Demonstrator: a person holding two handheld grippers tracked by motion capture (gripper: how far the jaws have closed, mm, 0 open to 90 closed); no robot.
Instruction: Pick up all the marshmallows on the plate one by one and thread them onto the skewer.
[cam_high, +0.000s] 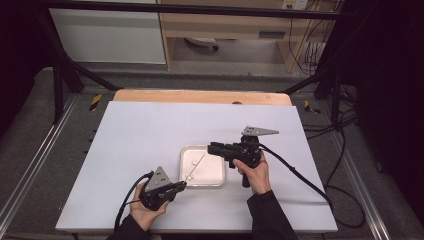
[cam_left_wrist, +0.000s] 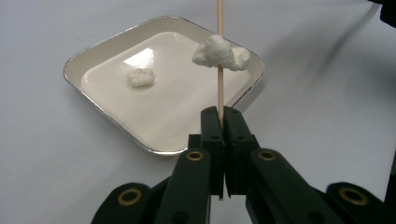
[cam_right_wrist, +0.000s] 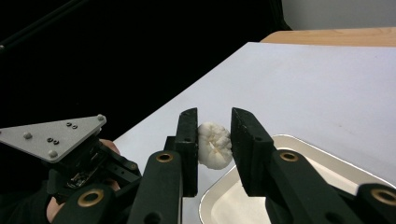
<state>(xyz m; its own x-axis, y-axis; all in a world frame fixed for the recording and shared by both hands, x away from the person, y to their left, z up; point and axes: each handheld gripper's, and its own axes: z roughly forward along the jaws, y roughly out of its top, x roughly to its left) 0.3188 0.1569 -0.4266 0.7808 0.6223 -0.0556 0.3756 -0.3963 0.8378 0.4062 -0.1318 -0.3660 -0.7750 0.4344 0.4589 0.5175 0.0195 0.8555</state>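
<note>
A thin wooden skewer (cam_left_wrist: 220, 88) stands between the closed jaws of my left gripper (cam_left_wrist: 220, 114), and two white marshmallow-like pieces (cam_left_wrist: 220, 52) are threaded on it. In the high view the left gripper (cam_high: 181, 186) sits at the near left corner of the white tray (cam_high: 216, 181), and the skewer (cam_high: 197, 164) slants over the tray. My right gripper (cam_right_wrist: 214, 140) is shut on another white piece (cam_right_wrist: 214, 145), above the tray's rim (cam_right_wrist: 280, 138). From above, the right gripper (cam_high: 210, 148) points left over the tray's far edge. One more white piece (cam_left_wrist: 140, 77) lies in the tray (cam_left_wrist: 93, 100).
The tray rests near the middle of a white table top (cam_high: 140, 135) with a wooden strip (cam_high: 200, 96) along its far edge. Cables (cam_high: 300, 175) trail off both grippers toward the table's near side. Dark frame bars (cam_high: 60, 75) stand beyond the table's corners.
</note>
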